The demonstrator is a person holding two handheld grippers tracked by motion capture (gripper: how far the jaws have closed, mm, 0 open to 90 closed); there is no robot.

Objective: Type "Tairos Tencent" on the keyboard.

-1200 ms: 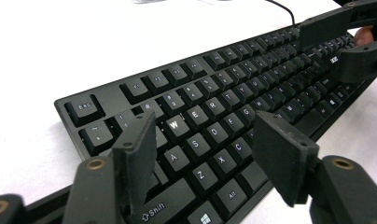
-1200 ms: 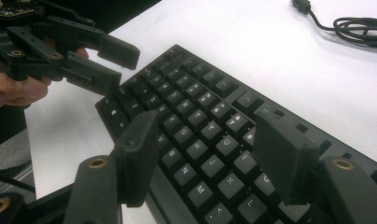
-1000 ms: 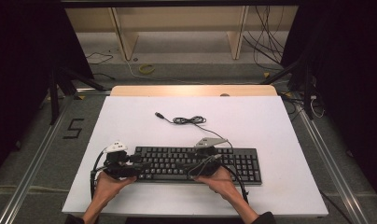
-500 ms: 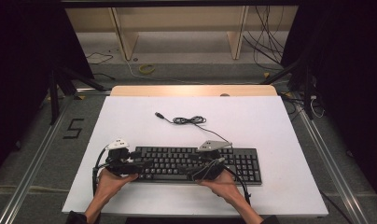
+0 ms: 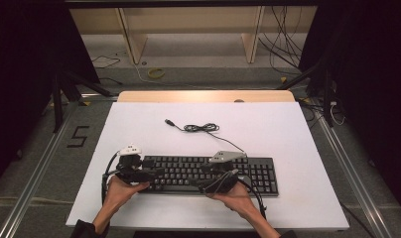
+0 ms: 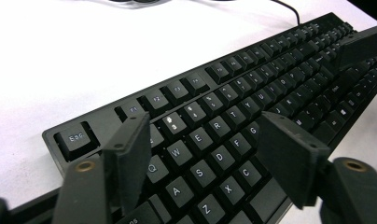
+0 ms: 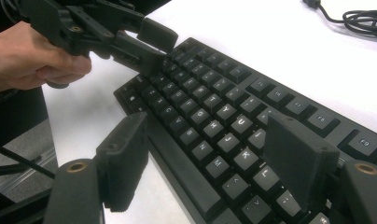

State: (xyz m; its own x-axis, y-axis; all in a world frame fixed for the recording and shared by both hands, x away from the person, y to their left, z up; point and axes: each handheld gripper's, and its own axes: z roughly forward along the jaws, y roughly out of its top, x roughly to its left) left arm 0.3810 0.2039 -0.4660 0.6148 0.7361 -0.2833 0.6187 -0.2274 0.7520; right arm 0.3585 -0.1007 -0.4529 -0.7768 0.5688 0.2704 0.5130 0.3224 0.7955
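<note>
Now, from the high view, your keyboard (image 5: 208,175) lies near the front edge of the white table (image 5: 288,129), long axis running side to side across it. Your left gripper (image 5: 139,174) sits at the keyboard's left end, your right gripper (image 5: 219,179) over its middle, toward the near edge. The cable (image 5: 201,128) coils on the table behind the keyboard.

Over to the left gripper view: jaws spread apart, straddling the letter block, and they've just eased a little closer; nothing is pinched, and the keys sit below and between the pads. The Esc key (image 6: 76,138) marks the keyboard's corner just left of them.

Right gripper view: jaws released and just widened, one pad off the keyboard's near edge, the other above the keys. Only here do you see the left gripper's pad (image 7: 149,58) resting right at the keys of the far end. I'd judge both hands equally near.
</note>
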